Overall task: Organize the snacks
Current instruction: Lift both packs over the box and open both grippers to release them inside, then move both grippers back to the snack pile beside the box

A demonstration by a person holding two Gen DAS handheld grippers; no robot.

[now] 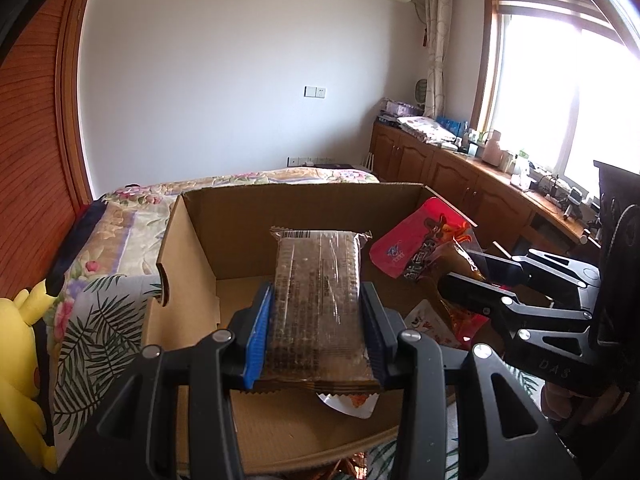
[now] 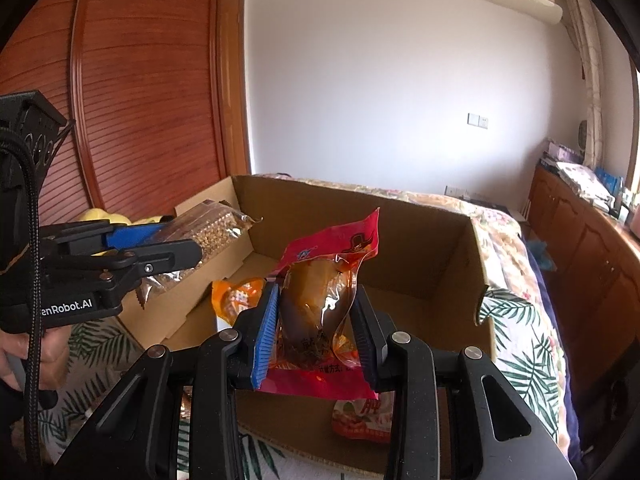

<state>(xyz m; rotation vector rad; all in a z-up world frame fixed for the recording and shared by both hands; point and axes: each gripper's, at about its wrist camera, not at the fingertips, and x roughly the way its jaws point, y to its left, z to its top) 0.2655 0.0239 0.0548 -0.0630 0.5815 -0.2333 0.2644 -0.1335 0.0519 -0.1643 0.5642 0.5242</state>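
Snacks filled both grippers: the left gripper (image 1: 318, 322) was clamped on a clear-wrapped brown grain bar (image 1: 318, 300). The right gripper (image 2: 316, 334) was clamped on a red-topped brown meat pouch (image 2: 320, 300), both above an open brown cardboard box (image 2: 420, 232).

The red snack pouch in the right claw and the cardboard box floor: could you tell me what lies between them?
An orange packet lies on the cardboard box floor under the red snack pouch, seen in the right wrist view.

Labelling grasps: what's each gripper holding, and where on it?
Left gripper: brown bar packet, clamped across its sides. Right gripper: red pouch, clamped across its middle.
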